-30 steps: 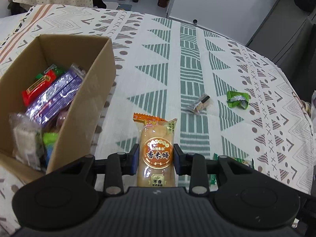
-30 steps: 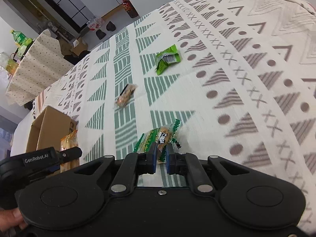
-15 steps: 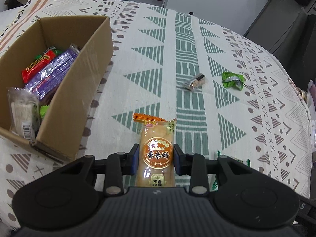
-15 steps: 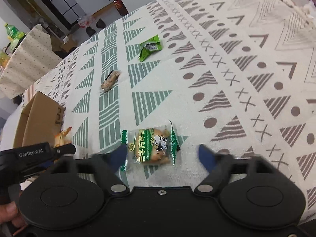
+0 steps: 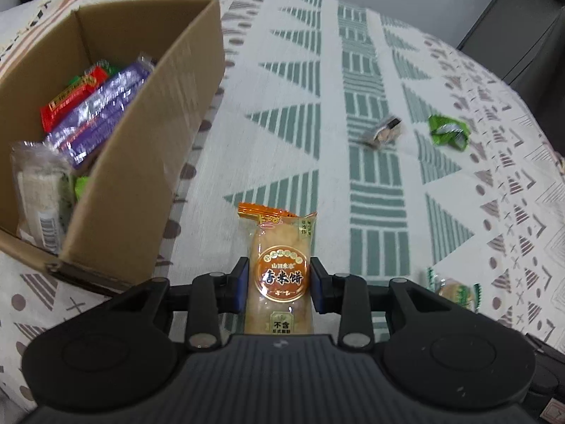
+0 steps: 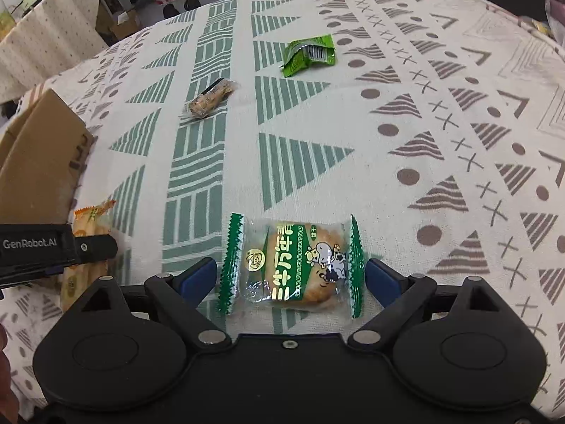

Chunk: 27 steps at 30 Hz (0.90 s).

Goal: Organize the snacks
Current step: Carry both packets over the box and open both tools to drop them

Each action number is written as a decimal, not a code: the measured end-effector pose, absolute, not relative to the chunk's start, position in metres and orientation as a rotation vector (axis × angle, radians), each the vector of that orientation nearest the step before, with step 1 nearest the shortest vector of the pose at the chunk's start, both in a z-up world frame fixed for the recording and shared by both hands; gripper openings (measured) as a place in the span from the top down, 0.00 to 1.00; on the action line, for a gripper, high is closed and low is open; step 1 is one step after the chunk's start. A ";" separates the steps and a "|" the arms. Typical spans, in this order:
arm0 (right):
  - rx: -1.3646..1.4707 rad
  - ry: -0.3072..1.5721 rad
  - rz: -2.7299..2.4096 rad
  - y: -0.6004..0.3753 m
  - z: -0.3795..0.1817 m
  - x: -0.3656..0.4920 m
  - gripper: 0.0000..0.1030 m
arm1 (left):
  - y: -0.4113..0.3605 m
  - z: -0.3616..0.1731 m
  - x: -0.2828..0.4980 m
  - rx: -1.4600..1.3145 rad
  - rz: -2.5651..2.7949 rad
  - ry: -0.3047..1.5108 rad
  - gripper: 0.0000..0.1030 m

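Note:
My left gripper is shut on an orange rice cracker packet, held above the tablecloth just right of the cardboard box. The box holds several snacks, among them a purple pack and a red bar. My right gripper stands open around a green-edged biscuit packet that lies flat on the cloth between its blue pads. In the right wrist view the left gripper shows at the left edge with the orange packet.
A small clear-wrapped snack and a crumpled green packet lie farther out on the patterned tablecloth. The box corner stands at the left. A dotted chair cover is beyond the table edge.
My right gripper went from shut on the green biscuit packet to wide open, and the packet now lies flat on the cloth. The left gripper has kept its hold while shifting toward the box.

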State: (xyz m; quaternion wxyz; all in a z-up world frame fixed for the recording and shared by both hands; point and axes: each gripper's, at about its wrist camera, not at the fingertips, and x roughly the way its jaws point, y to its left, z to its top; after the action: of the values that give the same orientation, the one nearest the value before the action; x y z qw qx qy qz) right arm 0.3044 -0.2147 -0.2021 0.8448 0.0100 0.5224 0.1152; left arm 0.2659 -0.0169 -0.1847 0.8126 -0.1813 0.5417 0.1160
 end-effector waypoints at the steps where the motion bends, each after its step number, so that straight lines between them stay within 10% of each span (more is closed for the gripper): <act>1: 0.006 1.099 0.242 -0.214 -0.203 0.305 0.17 | -0.017 -0.188 0.266 -0.386 0.251 1.166 0.67; 7: -0.012 1.088 0.261 -0.215 -0.197 0.307 0.42 | -0.025 -0.196 0.271 -0.340 0.260 1.194 0.64; 27: 0.083 1.025 0.283 -0.222 -0.155 0.292 0.52 | -0.018 -0.151 0.247 -0.371 0.245 1.108 0.67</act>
State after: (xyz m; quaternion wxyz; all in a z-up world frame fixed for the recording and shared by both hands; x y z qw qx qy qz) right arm 0.2917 -0.2224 -0.1550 0.8611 0.0395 0.4886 0.1350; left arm 0.2470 -0.0181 -0.1505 0.8271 -0.1746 0.5217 0.1153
